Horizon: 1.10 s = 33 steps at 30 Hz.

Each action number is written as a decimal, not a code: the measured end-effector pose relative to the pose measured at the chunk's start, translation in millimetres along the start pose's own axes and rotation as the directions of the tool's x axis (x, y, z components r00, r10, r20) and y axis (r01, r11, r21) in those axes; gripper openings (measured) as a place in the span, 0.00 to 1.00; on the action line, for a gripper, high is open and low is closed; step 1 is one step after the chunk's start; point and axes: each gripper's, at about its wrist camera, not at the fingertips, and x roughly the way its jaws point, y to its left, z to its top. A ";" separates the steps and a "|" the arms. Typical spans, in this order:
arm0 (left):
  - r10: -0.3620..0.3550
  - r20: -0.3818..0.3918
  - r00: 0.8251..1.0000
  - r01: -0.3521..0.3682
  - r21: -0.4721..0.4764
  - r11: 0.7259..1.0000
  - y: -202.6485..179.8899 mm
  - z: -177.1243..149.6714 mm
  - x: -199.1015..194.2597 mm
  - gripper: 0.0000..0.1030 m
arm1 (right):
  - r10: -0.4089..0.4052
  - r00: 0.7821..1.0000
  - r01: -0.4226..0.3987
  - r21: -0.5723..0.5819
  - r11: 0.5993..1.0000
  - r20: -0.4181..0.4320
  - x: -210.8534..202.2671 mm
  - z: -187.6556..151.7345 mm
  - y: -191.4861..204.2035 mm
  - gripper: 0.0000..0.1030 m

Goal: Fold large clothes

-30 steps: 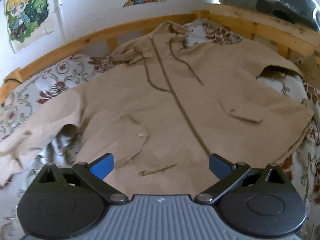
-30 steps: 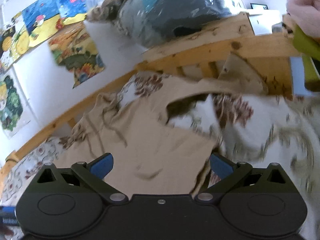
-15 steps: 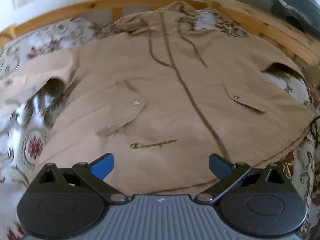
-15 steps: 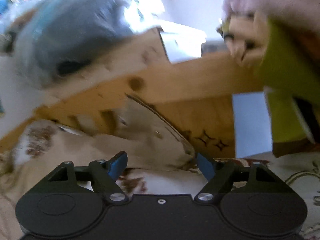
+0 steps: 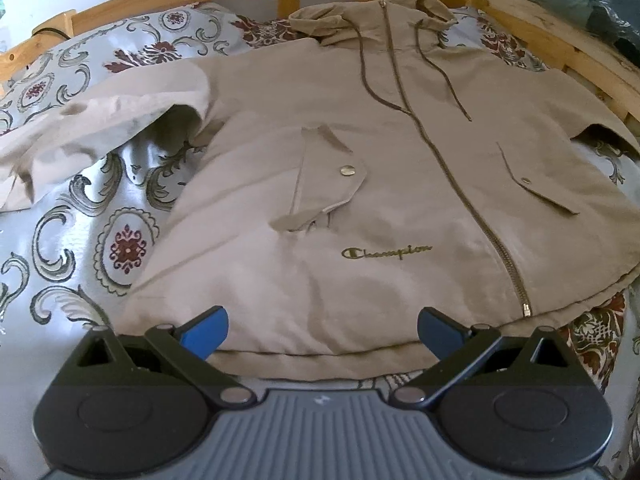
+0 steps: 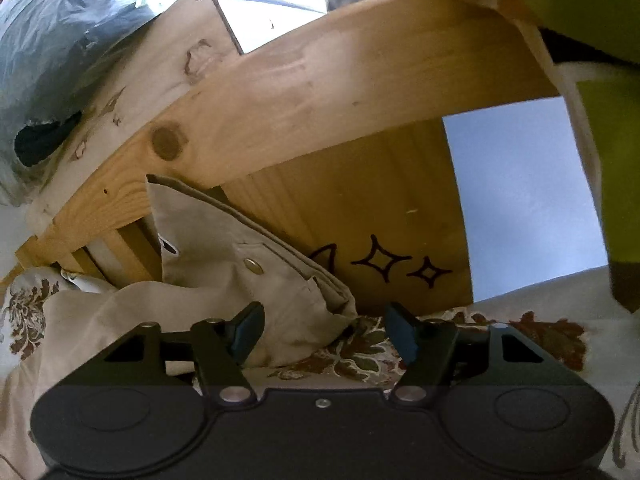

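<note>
Just ahead of the left tool (image 5: 322, 334), jacket (image 5: 360, 200) hem

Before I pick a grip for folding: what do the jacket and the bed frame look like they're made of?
Jacket: a thin woven fabric, probably cotton or nylon blend, matte beige; it wrinkles softly and carries metal snaps and a zipper. Bed frame: solid light wood, likely pine, with visible grain and a dark knot; the finish looks bare or lightly sealed.
</note>
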 end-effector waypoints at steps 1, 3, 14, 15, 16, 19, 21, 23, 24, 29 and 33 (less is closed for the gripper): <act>0.001 0.003 1.000 -0.001 0.001 1.000 0.0 -0.4 -0.5 0.99 | -0.003 1.000 0.003 -0.004 1.000 0.000 0.6 -1.0 0.1 0.50; 0.004 0.010 1.000 -0.004 -0.003 1.000 0.2 0.5 -1.1 0.99 | -0.012 1.000 0.012 -0.010 1.000 -0.005 1.3 -2.9 2.0 0.31; -0.021 0.058 0.998 0.021 -0.004 1.000 -0.6 6.7 -5.2 0.99 | 0.058 0.994 -0.039 -0.197 0.980 0.091 -27.6 -5.2 34.5 0.03; -0.024 0.064 0.998 0.024 -0.005 1.000 -0.4 7.3 -6.1 0.99 | 0.080 0.990 -0.052 -0.238 0.970 0.112 -35.8 -4.8 41.2 0.03; -0.027 0.071 0.997 0.027 -0.006 1.000 0.0 8.0 -7.2 0.99 | 0.109 0.985 -0.066 -0.285 0.956 0.137 -45.0 -4.1 49.0 0.03; -0.027 0.087 0.996 0.028 -0.007 1.000 1.9 9.8 -10.4 0.99 | 0.227 0.956 -0.135 -0.410 0.902 0.186 -76.4 0.6 74.1 0.02; -0.026 0.096 0.995 0.027 -0.007 1.000 4.3 10.0 -11.7 0.99 | 0.320 0.926 -0.196 -0.471 0.860 0.200 -100.0 5.9 94.3 0.01; -0.024 0.101 0.995 0.025 -0.013 1.000 7.8 10.7 -12.4 0.99 | 0.424 0.883 -0.275 -0.511 0.815 0.202 -127.1 14.0 118.4 0.01; -0.023 0.102 0.994 0.025 -0.016 1.000 9.6 10.8 -12.6 0.99 | 0.476 0.858 -0.318 -0.525 0.789 0.194 -139.9 17.3 131.5 0.01; -0.013 0.114 0.993 0.018 -0.044 0.999 22.7 8.9 -14.5 0.99 | 0.693 0.713 -0.541 -0.548 0.637 0.102 -198.4 17.2 198.2 0.01; 0.010 0.120 0.993 -0.003 -0.061 0.998 35.8 5.9 -16.4 0.99 | 0.829 0.559 -0.675 -0.570 0.468 0.017 -254.4 -16.2 248.1 0.01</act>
